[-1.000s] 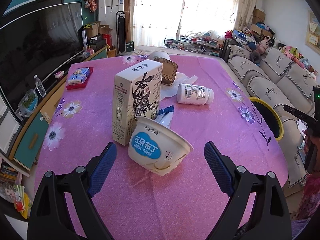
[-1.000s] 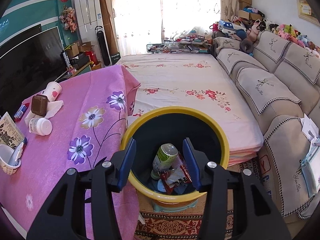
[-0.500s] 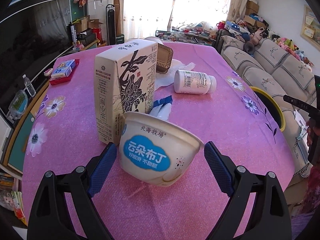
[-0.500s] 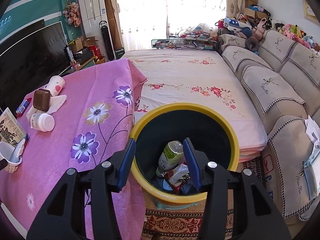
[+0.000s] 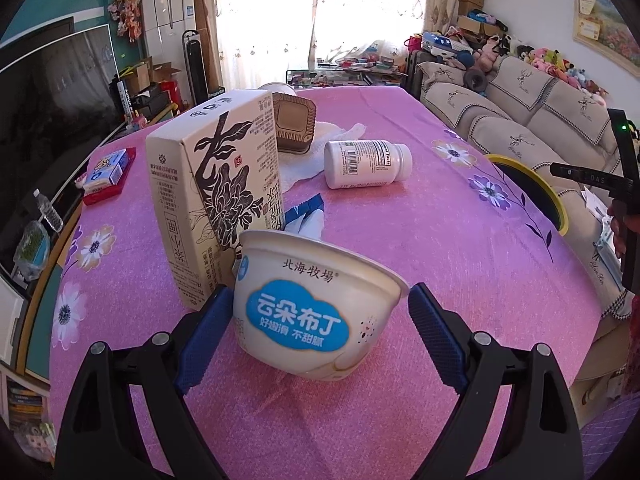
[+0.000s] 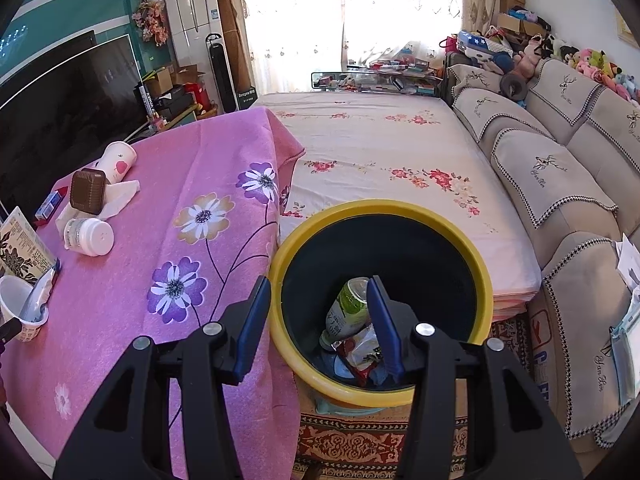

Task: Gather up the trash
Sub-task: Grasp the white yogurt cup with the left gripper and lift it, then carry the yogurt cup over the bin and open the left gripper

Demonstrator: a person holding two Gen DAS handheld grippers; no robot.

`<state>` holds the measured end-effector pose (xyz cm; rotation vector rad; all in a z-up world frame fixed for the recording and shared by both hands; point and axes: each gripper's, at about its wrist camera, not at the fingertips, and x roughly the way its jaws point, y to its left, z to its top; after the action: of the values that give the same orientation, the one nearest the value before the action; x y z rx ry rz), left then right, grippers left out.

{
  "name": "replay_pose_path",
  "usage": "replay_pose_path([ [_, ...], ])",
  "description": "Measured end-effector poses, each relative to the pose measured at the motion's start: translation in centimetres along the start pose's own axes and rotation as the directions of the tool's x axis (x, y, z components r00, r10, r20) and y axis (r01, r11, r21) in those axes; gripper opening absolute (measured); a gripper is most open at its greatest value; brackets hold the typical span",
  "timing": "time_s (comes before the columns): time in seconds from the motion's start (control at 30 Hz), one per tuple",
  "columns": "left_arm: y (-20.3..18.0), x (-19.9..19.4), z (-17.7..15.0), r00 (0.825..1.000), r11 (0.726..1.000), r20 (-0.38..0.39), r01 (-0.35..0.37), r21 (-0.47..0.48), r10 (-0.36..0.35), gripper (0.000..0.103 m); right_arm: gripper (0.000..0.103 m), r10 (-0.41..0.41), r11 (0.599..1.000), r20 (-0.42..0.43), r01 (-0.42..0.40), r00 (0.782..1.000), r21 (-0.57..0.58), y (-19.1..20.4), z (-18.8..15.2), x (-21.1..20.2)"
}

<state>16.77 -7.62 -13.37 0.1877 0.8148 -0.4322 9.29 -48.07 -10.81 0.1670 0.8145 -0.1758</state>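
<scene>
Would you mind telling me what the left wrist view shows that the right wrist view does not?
Only the left wrist view shows the pudding cup's blue label, standing between the open left gripper's fingers. Only the right wrist view shows the trash inside the yellow-rimmed bin, under the empty right gripper. Both show the white pill bottle, tea box and pink tablecloth.
</scene>
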Motion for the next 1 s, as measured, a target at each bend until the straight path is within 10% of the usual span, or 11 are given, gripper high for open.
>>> replay_pose_path([
  [1.0, -8.4, -6.0, 5.8, 0.978, 0.984, 0.169, 0.096, 0.147, -0.121, 0.087, 0.048, -0.009, 0.999, 0.068, 0.006, 0.998, 0.049, -3.4, -1.1, -4.1],
])
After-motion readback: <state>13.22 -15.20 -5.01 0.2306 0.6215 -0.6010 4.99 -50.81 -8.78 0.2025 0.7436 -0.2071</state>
